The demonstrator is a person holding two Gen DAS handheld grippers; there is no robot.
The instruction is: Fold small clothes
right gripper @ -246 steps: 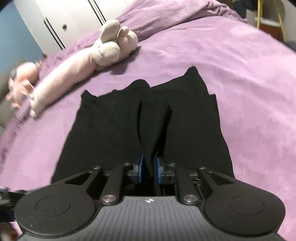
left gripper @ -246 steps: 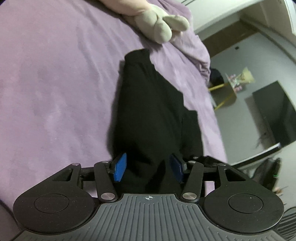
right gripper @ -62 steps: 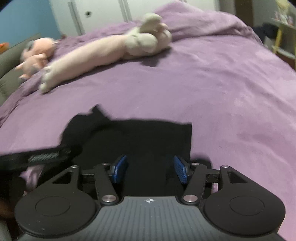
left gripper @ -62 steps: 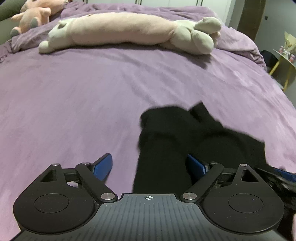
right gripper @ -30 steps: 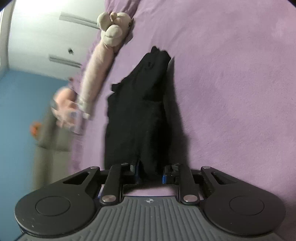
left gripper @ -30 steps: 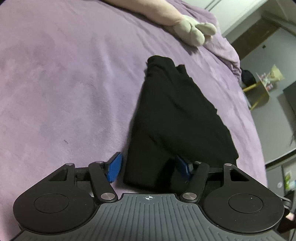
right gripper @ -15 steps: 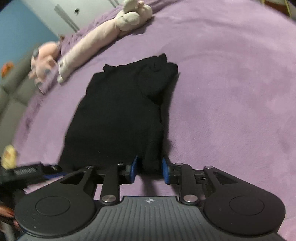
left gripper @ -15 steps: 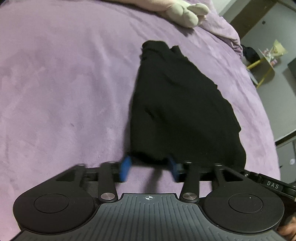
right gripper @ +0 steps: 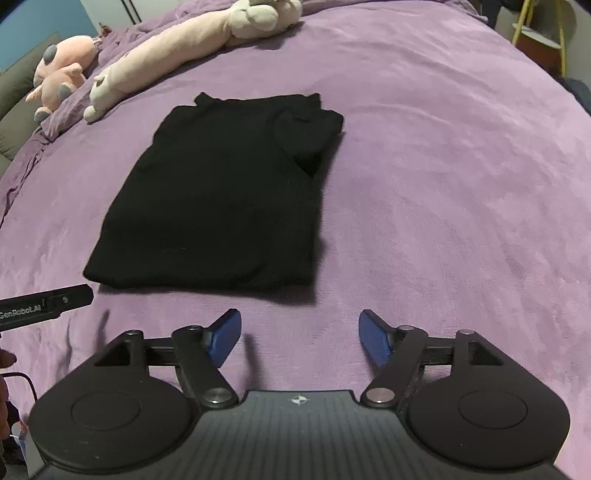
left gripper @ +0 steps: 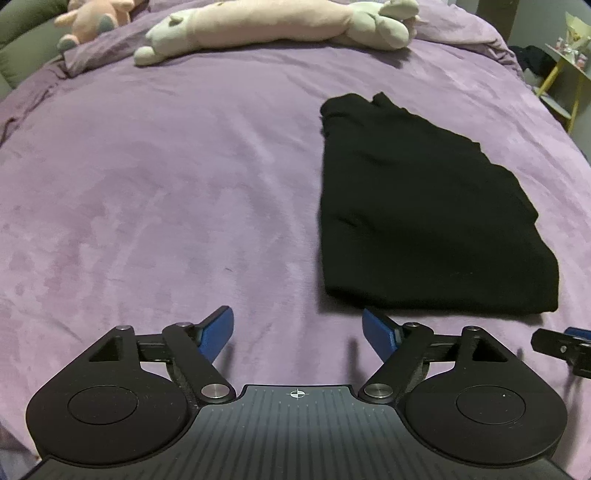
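Observation:
A black garment (left gripper: 417, 214) lies folded flat on the purple bedspread (left gripper: 166, 192); it also shows in the right wrist view (right gripper: 225, 188), with a bunched fold at its far right corner. My left gripper (left gripper: 298, 330) is open and empty, just in front of the garment's near left corner. My right gripper (right gripper: 300, 334) is open and empty, just in front of the garment's near right corner. The right gripper's tip shows in the left wrist view (left gripper: 565, 345), and the left gripper's tip shows in the right wrist view (right gripper: 44, 301).
A long pale plush toy (left gripper: 273, 26) lies across the far side of the bed, also seen in the right wrist view (right gripper: 184, 48). A pink plush (right gripper: 59, 79) sits at the far left. A yellow-legged side table (left gripper: 569, 70) stands beyond the bed's right edge.
Both grippers have let go of the garment's near edge, opened wide and pulled back. The garment now lies flat on the bed.

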